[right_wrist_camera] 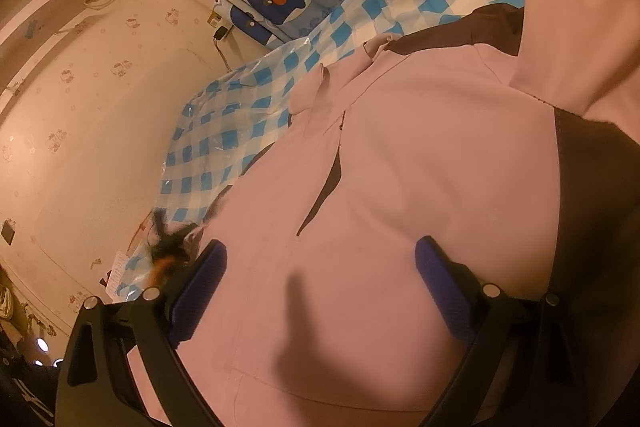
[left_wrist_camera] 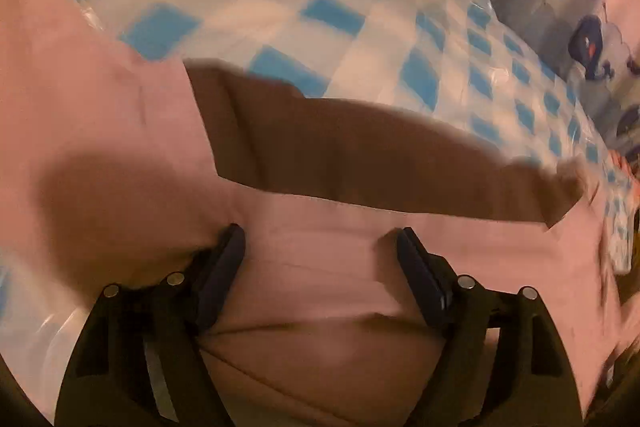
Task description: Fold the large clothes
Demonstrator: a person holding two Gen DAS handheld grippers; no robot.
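I see the left gripper spread wide over the pink jacket, gripping nothing; right gripper likewise wide; jacket lies on the blue-checked sheet, brown lining showing.

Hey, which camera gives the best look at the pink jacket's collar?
The right wrist view. It shows the jacket collar sharply, with the front opening running down from it. The left wrist view shows only blurred pink fabric and a brown panel; no collar is visible there.
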